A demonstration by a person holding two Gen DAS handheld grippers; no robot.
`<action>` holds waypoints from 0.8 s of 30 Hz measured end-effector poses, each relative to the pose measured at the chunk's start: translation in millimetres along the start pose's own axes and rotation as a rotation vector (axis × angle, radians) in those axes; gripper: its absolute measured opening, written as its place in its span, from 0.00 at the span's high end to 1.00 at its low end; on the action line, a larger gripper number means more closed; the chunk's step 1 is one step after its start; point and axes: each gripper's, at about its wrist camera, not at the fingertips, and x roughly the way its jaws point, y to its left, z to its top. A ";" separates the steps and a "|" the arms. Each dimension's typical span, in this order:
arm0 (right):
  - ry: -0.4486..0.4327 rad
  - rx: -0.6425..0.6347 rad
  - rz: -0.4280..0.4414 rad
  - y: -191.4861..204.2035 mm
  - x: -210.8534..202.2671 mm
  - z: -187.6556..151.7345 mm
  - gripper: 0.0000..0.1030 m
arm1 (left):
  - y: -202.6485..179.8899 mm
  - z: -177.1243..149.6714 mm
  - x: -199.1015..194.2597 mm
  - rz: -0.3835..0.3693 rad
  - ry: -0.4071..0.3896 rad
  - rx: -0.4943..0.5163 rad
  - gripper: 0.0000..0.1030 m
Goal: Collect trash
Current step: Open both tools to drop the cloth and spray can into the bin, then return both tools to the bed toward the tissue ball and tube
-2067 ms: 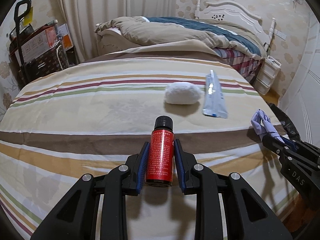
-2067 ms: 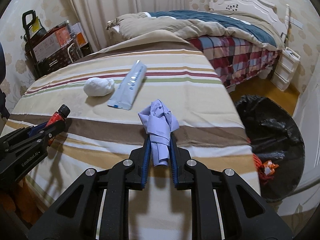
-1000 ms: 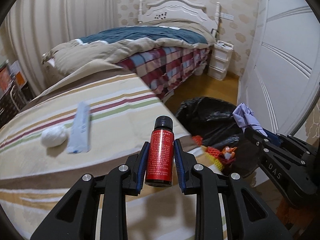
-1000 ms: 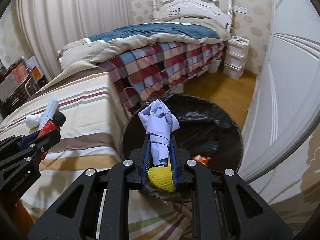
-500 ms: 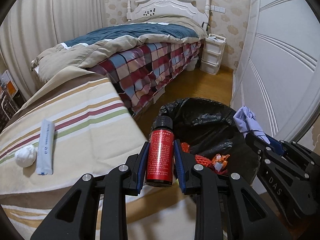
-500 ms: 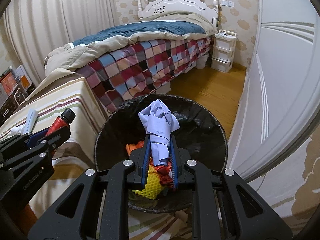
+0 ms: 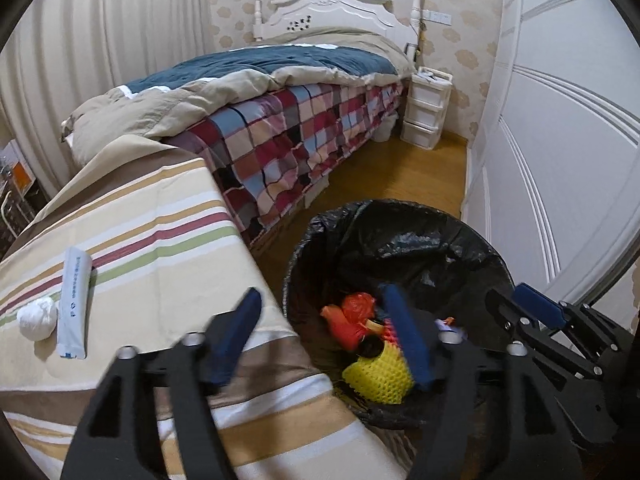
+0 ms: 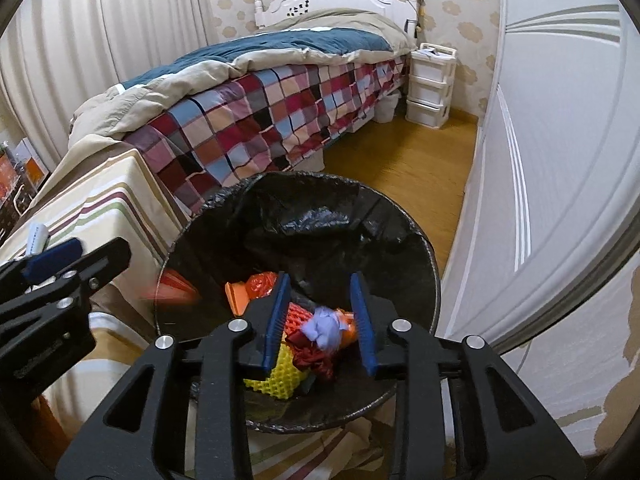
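Both grippers hang open and empty over the black-lined trash bin (image 7: 404, 232) (image 8: 316, 216). My left gripper (image 7: 324, 336) has its jaws spread wide at the bin's left rim. My right gripper (image 8: 320, 316) is open above the bin's middle. The crumpled lilac paper (image 8: 326, 328) lies on the trash between its fingers. A red blur (image 8: 172, 286) at the bin's left rim is the red bottle falling. In the left wrist view, a white paper ball (image 7: 37, 317) and a flat white-blue packet (image 7: 74, 302) lie on the striped cloth.
The bin holds yellow foam netting (image 7: 378, 376) and orange-red wrappers (image 7: 352, 316). The striped-cloth table (image 7: 160, 264) is left of the bin. A bed with a checked blanket (image 7: 304, 132) stands behind, a white wardrobe door (image 7: 560, 160) to the right, a drawer unit (image 7: 426, 108) beyond.
Both grippers swung from the striped table to the bin and opened. The red bottle left the left gripper and the lilac paper left the right one, both dropping into the bin.
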 end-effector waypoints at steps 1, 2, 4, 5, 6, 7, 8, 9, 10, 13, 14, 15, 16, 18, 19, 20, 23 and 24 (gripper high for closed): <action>0.000 0.002 -0.003 -0.2 -0.3 -1.0 0.65 | 1.4 -0.4 -0.8 0.000 0.001 -0.005 0.33; 0.000 0.004 -0.004 -0.6 -0.4 -1.1 0.64 | 3.3 -0.8 -1.6 0.002 0.003 -0.010 0.30; -0.002 0.006 -0.008 0.4 -1.8 -1.3 0.62 | 7.2 -1.4 -3.4 0.017 -0.001 -0.017 0.28; -0.005 0.006 -0.009 1.1 -2.8 -0.7 0.59 | 10.7 -2.3 -5.8 0.028 -0.004 -0.022 0.27; -0.009 0.006 -0.011 1.7 -4.1 -0.5 0.56 | 12.9 -3.0 -7.2 0.035 -0.005 -0.026 0.27; -0.014 0.007 -0.012 2.6 -5.3 -0.3 0.55 | 15.6 -3.8 -8.6 0.042 -0.006 -0.031 0.26; -0.017 0.006 -0.010 3.8 -6.8 -0.3 0.55 | 19.4 -4.9 -10.7 0.049 -0.006 -0.037 0.26; -0.017 0.005 -0.007 5.7 -8.1 -0.3 0.55 | 23.8 -6.3 -13.3 0.057 -0.008 -0.042 0.26; -0.018 0.004 -0.001 8.0 -9.4 -0.4 0.54 | 27.3 -7.6 -15.6 0.066 -0.012 -0.045 0.26; -0.023 -0.008 0.012 17.3 -13.7 -1.3 0.48 | 40.9 -12.5 -23.4 0.114 -0.025 -0.049 0.25; -0.023 -0.013 0.016 20.5 -14.9 -1.5 0.48 | 46.4 -14.5 -26.3 0.134 -0.029 -0.052 0.25; -0.022 -0.019 0.024 25.2 -15.9 -1.7 0.47 | 53.1 -16.7 -29.1 0.153 -0.031 -0.059 0.25; -0.021 -0.026 0.033 30.2 -17.0 -2.1 0.46 | 58.6 -18.6 -32.1 0.165 -0.033 -0.065 0.24; -0.021 -0.038 0.051 39.8 -19.5 -2.7 0.43 | 74.5 -23.0 -37.4 0.194 -0.032 -0.091 0.24; -0.021 -0.045 0.059 44.6 -20.3 -2.4 0.43 | 81.0 -24.7 -39.2 0.204 -0.030 -0.101 0.24; -0.019 -0.058 0.070 52.2 -21.2 -2.6 0.43 | 89.1 -26.8 -41.2 0.217 -0.027 -0.114 0.24; -0.024 -0.146 0.040 73.6 -25.3 -3.1 0.42 | 111.5 -33.2 -47.0 0.261 -0.025 -0.147 0.24; -0.027 -0.150 0.054 77.8 -27.9 -2.6 0.41 | 119.4 -35.1 -48.4 0.277 -0.025 -0.157 0.24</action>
